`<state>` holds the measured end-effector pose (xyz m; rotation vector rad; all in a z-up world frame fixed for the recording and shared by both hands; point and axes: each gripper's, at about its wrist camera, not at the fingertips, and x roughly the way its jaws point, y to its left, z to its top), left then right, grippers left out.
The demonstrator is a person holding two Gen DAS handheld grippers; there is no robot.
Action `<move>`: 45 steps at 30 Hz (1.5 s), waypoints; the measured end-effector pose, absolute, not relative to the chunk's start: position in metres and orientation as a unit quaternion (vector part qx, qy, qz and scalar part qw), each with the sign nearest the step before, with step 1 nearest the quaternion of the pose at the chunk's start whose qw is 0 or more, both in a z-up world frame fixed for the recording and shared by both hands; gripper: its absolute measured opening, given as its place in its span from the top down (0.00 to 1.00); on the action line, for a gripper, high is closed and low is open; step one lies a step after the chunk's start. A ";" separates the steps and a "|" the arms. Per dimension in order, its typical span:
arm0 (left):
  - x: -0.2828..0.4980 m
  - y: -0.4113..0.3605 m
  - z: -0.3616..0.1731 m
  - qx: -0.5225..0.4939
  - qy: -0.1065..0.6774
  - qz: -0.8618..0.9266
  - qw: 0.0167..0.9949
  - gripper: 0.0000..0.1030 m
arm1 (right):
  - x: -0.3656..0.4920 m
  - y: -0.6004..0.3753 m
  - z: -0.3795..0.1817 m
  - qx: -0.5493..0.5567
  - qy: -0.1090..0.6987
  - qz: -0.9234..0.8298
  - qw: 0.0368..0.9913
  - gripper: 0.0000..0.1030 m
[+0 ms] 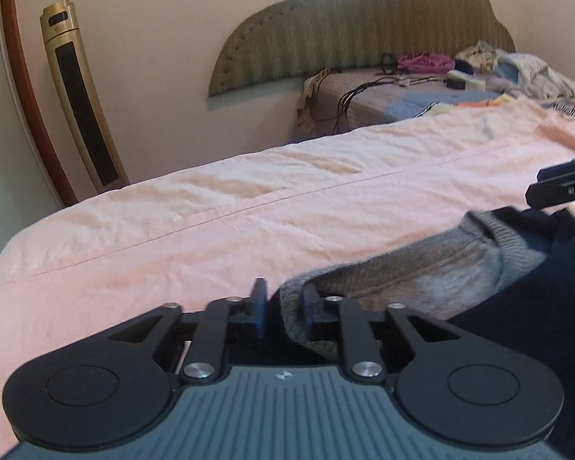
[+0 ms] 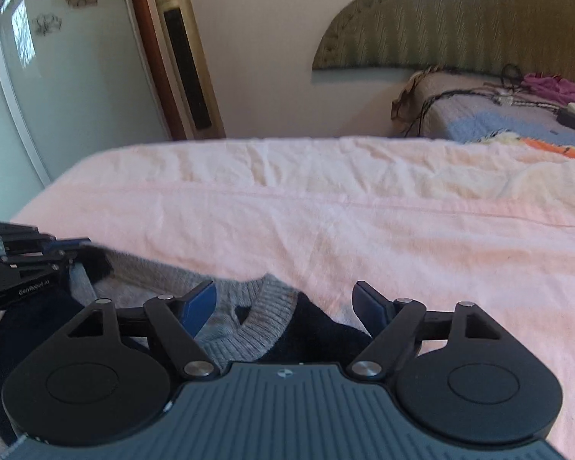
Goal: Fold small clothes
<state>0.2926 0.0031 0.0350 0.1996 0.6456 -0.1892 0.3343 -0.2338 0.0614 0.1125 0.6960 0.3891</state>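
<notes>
Because a fold needs two held corners, my left claw [image 1: 281, 308] is clamped on the grey ribbed edge of the small garment [image 1: 421, 268], pinching it right between the blue fingers. My right claw [image 2: 285, 306] stands wide apart, straddling the grey collar [image 2: 264, 318] and navy cloth just ahead of it, gripping nothing. Whether its fingertips touch the fabric, I can't quite tell. Beyond both claws the pink sheet [image 2: 326, 207] runs broad and flat to the bed's far edge, good room to lay the fold. Farther off stand the gold tower fan [image 1: 78, 111] and green headboard [image 1: 364, 27].
</notes>
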 end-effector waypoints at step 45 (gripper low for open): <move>-0.021 0.059 0.026 -0.032 0.361 -0.011 0.932 0.96 | 0.011 -0.294 0.052 0.093 0.392 0.118 0.908 0.91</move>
